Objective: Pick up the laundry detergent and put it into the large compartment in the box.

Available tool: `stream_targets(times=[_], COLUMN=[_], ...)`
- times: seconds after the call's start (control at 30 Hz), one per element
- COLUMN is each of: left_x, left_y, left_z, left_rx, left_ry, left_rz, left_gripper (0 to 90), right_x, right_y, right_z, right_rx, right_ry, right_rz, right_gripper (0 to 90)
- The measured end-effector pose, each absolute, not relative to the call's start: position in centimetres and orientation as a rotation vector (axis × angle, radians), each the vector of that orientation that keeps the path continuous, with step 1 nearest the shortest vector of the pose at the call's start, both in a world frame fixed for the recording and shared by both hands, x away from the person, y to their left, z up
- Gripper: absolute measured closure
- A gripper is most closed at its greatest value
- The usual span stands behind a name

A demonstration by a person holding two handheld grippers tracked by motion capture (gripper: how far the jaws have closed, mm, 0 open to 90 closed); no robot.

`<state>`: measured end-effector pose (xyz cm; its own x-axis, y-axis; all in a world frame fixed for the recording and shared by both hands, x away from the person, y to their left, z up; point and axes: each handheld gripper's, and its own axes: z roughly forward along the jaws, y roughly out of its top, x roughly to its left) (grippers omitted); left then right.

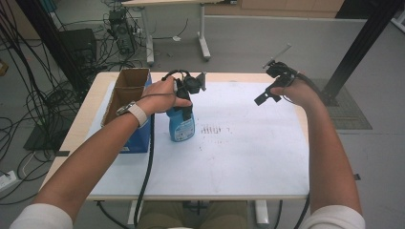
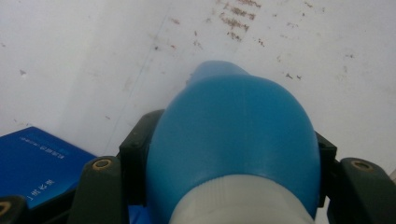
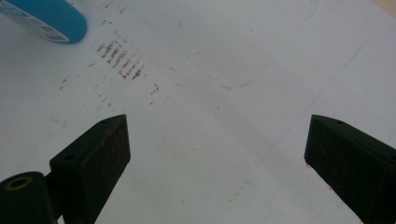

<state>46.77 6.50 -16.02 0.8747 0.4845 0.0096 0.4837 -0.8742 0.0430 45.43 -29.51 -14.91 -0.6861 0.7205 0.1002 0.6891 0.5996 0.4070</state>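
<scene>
The left gripper (image 1: 187, 110) is closed on the blue bottle (image 1: 181, 125), just under its white cap; in the left gripper view the 2 black jaws press on both sides of the bottle (image 2: 233, 140) near its shoulder. The bottle stands upright on the white table (image 1: 248, 152), just beside the blue cardboard box (image 1: 131, 140), which is open at the top. The right gripper (image 1: 270, 95) hangs above the far right part of the table, well apart from the bottle, with its jaws wide apart and nothing between them (image 3: 217, 154).

I judge that the step in hand is to carry the bottle, perhaps toward the box. To do it well, the grip should stay firm and level, because the hold is high on the bottle and the heavy body below could swing. It is better to lift straight up before moving sideways, so that the base does not hit the box wall.

The bottle is smooth blue plastic with a rounded shoulder and a ribbed white cap (image 2: 240, 200). A label with small print is on its lower body. How full it is I cannot tell.
</scene>
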Motion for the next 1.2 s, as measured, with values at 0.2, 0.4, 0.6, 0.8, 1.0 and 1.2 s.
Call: stream_targets(times=[0.2, 0.4, 0.6, 0.8, 1.0, 1.2], left_x=[46.8, 46.73, 46.72, 46.7, 46.71, 46.69], left_y=[6.53, 6.59, 6.62, 6.66, 6.66, 6.65], left_z=[-16.02, -16.04, -16.05, -16.05, -16.03, -16.03], left_rx=[3.004, 2.999, 2.997, 2.995, 2.998, 2.998], left_ry=[0.771, 0.777, 0.777, 0.776, 0.773, 0.774], left_rz=[0.032, 0.035, 0.036, 0.037, 0.037, 0.038], left_gripper=[38.1, 38.1, 38.1, 38.1, 38.1, 38.1], right_x=[45.47, 45.53, 45.51, 45.5, 45.43, 45.4], right_y=[-29.41, -29.33, -29.27, -29.33, -29.39, -29.42], right_z=[-14.88, -14.91, -14.89, -14.84, -14.81, -14.78], right_rx=[1.211, 1.209, 1.21, 1.209, 1.209, 1.211], right_ry=[2.743, 2.746, 2.744, 2.745, 2.744, 2.743], right_rz=[0.646, 0.645, 0.645, 0.642, 0.642, 0.644], right_gripper=[6.9, 6.9, 6.9, 6.9, 6.9, 6.9])
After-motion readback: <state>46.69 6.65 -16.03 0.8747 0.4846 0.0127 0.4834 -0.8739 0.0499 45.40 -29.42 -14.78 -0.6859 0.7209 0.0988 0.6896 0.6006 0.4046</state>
